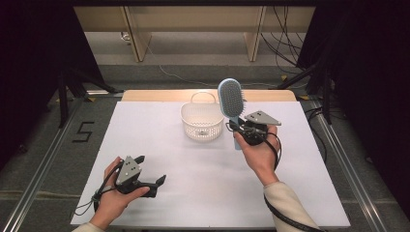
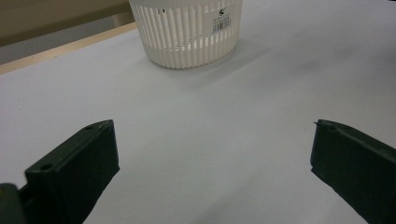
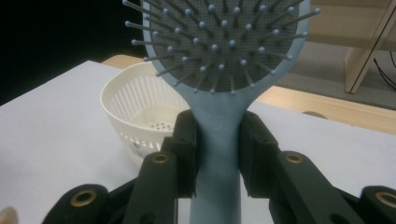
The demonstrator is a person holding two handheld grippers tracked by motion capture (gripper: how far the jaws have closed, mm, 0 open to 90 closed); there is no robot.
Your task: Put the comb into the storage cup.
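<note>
Hairbrush (image 1: 230,99), pale blue with a grey bristle pad, stands upright just right of the frame's middle in the high view, lifted off the white table (image 1: 169,193). Its handle runs down into the right gripper (image 1: 240,129), whose two black jaws are closed on it from either side. In the right gripper view the brush (image 3: 219,140) rises up the centre of the frame: the jaw pads press on the narrow neck below the head, and the bristles face the camera across the top of the frame.

A white slotted basket (image 1: 202,121) with a thin hoop handle sits on the table just left of the brush, slightly above mid-frame in the high view. The brush is beside it, not over its opening, and does not touch it. In the right gripper view the basket (image 3: 135,116) lies behind and to the left of the handle, its perforated bottom bare where it can be seen.

Left gripper (image 1: 153,169) is held low at the lower left of the high view, near the table's front edge and well apart from the basket. Its jaws are spread wide with nothing between them. In the left gripper view the basket (image 2: 187,32) stands at the top centre of the frame, a barcode label on its wall.
</note>
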